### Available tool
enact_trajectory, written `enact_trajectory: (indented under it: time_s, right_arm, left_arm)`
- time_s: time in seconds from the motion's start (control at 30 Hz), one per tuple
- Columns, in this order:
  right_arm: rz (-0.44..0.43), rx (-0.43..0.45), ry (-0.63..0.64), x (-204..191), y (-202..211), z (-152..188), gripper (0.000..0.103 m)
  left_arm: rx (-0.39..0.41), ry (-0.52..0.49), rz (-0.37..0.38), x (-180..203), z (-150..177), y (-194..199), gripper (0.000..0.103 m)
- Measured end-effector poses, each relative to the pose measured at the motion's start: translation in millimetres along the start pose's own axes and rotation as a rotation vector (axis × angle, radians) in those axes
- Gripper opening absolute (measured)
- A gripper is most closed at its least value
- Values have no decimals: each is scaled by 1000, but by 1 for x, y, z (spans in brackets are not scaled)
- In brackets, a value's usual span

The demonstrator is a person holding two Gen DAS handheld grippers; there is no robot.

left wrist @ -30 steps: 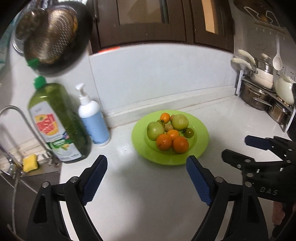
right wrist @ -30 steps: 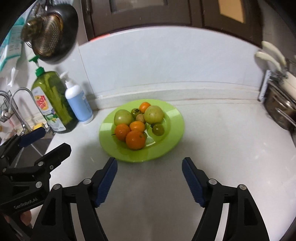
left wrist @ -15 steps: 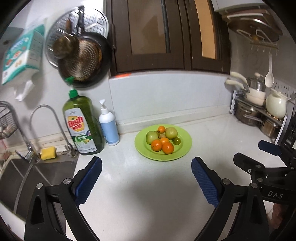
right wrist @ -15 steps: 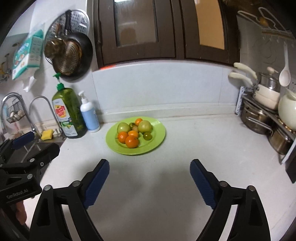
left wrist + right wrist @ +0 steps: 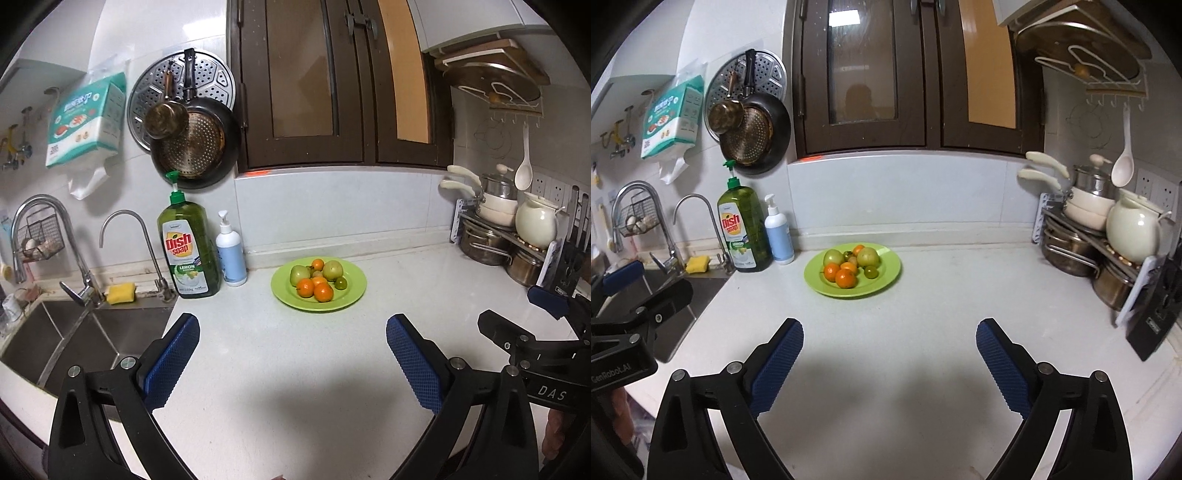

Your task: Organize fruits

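Observation:
A lime green plate (image 5: 351, 295) (image 5: 886, 280) stands on the white counter near the back wall. It holds several fruits: oranges (image 5: 324, 291) (image 5: 846, 278), pale green round fruits (image 5: 299, 273) (image 5: 868, 256) and a small dark green one (image 5: 340, 283) (image 5: 870, 272). My left gripper (image 5: 291, 354) is open and empty, held well back from the plate. My right gripper (image 5: 889, 354) is open and empty, also well back. Each gripper shows at the edge of the other's view.
A dish soap bottle (image 5: 188, 251) and a white pump bottle (image 5: 231, 258) stand left of the plate. A sink (image 5: 74, 339) with taps lies at the left. A rack of pots (image 5: 498, 236) and a knife block (image 5: 1160, 314) stand at the right.
Both grippers have pulled back and up from the plate, which now looks smaller and farther. Both stay open and empty.

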State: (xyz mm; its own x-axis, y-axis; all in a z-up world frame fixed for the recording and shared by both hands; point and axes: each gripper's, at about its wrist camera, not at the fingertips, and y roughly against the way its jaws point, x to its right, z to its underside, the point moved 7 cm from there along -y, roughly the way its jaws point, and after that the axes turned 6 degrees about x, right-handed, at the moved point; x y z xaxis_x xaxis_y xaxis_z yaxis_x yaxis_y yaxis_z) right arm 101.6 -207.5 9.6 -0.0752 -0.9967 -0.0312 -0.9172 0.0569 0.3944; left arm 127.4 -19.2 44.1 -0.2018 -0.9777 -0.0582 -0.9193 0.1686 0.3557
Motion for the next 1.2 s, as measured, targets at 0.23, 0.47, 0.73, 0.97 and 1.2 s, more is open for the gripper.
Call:
enact_trajectory:
  time_s: [0.23, 0.47, 0.73, 0.97, 1.2]
  right_arm:
    - [5, 19, 8, 1, 26, 5, 96]
    - [4, 36, 12, 0, 45, 6, 96]
    - [-5, 49, 15, -1, 58, 7, 96]
    - [-15, 51, 15, -1, 62, 9, 96]
    - [-25, 47, 22, -2, 62, 11, 96]
  left_arm:
    - [-15, 20, 11, 4, 12, 21, 103]
    - [4, 25, 12, 5, 17, 40, 103]
    - [32, 17, 6, 7, 14, 54, 103]
    - [36, 14, -6, 6, 16, 59, 103]
    - [18, 22, -9, 4, 19, 58, 103]
